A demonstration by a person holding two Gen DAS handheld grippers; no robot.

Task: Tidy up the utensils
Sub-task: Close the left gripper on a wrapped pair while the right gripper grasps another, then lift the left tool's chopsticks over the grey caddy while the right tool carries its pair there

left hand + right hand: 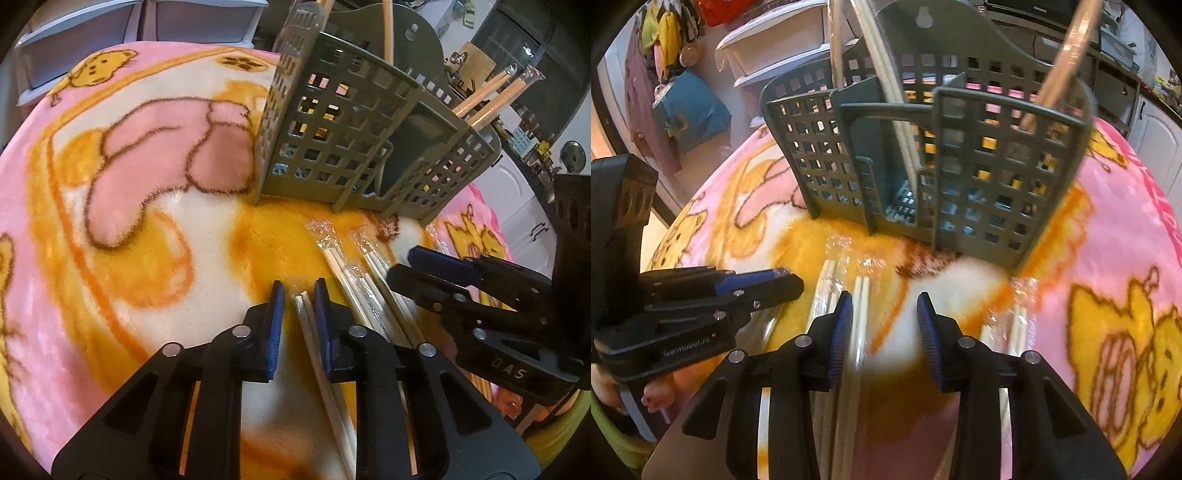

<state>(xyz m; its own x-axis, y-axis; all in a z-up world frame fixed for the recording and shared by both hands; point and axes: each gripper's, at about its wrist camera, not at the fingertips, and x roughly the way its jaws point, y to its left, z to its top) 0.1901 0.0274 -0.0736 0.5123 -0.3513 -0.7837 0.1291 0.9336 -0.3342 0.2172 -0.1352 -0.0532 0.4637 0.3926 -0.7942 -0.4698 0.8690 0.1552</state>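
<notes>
1. Left hand-held gripper (299,295): blue pads narrowed around a wrapped chopstick pair (308,325); whether they pinch it, I cannot tell.
2. More wrapped chopsticks (354,273) lie on the pink cartoon blanket (110,221) before the grey utensil caddy (354,147).
3. Right hand-held gripper (884,306): parted, holding nothing.

Black left gripper (298,295), blue ribbed pads (276,325), silver screws. Right gripper (884,317) matches it. Beside the left gripper's handle, painted fingernails (650,399) and a green sleeve (605,428).
</notes>
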